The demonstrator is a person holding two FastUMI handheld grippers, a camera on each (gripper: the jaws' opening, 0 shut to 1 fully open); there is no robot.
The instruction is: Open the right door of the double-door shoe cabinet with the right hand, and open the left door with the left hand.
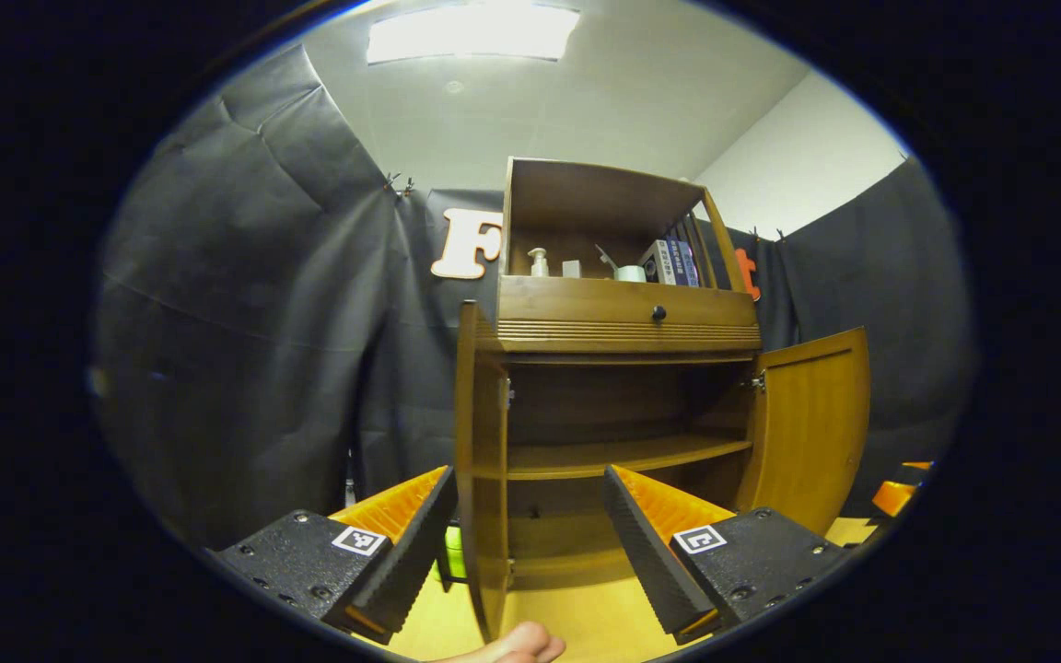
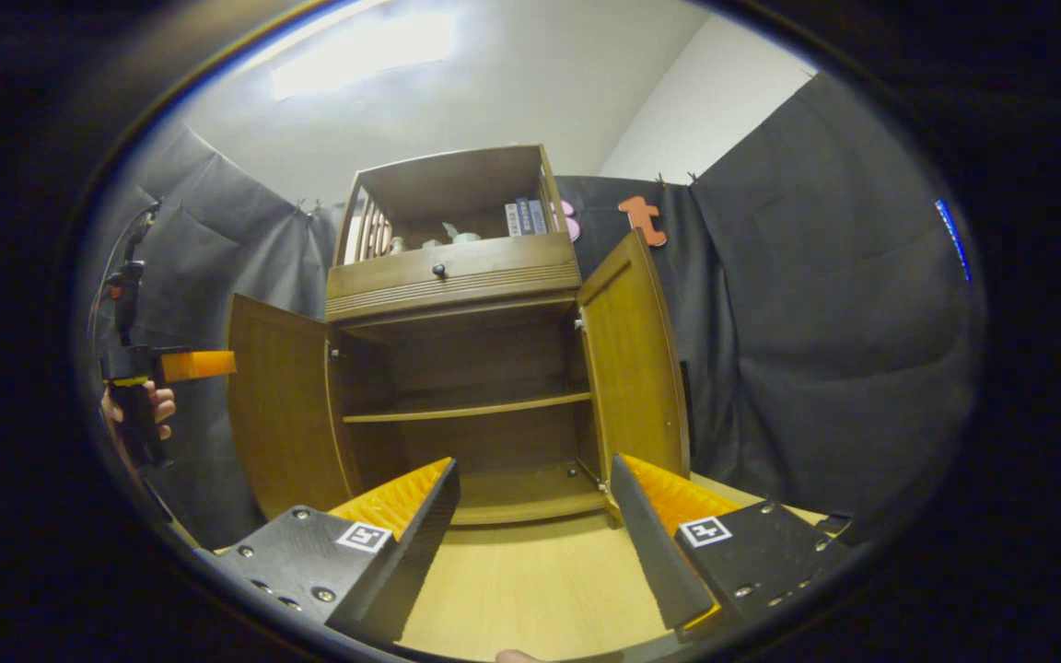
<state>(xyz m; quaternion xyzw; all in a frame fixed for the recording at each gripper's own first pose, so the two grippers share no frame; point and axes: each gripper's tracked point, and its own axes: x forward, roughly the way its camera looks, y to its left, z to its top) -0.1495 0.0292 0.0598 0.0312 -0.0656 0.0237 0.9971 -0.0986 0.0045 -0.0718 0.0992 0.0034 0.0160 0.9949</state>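
Ahead of both claws the cabinet stands with its 2 doors swung wide. The left claw gapes, straddling the left door's edge; the right claw gapes near the right door. Either could knock its door back.

A white pump bottle, a small white cup and a row of upright books sit in the open top shelf. A bright rectangular ceiling light panel glows overhead. Pale wooden floorboards run underfoot, and something small and green lies low.
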